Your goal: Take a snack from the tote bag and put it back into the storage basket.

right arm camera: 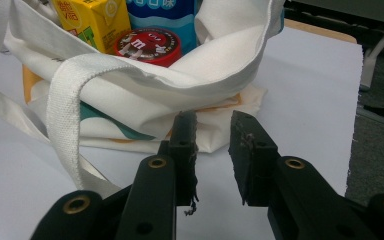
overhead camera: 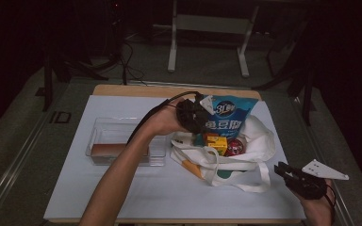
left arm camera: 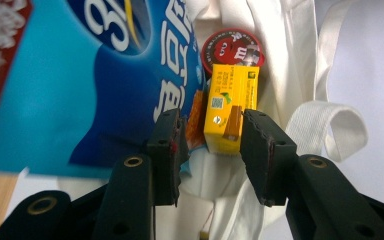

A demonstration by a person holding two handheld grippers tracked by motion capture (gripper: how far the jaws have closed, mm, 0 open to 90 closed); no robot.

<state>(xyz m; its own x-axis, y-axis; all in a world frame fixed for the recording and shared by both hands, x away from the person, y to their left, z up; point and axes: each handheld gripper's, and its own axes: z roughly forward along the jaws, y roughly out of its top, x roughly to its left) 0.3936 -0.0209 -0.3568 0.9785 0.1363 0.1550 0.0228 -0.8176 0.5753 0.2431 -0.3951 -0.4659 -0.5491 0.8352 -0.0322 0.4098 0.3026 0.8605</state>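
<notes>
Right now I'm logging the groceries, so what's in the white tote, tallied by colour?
Blue snack bag: 1
Yellow drink carton: 1
Red round tin: 1
Total: 3, all in the white tote bag; anything deeper inside is hidden.

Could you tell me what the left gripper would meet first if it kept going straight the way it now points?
Most likely the yellow juice carton in the white tote bag: it lies dead ahead between the open fingers of the left gripper. The blue snack bag is close beside; depth is uncertain.
</notes>
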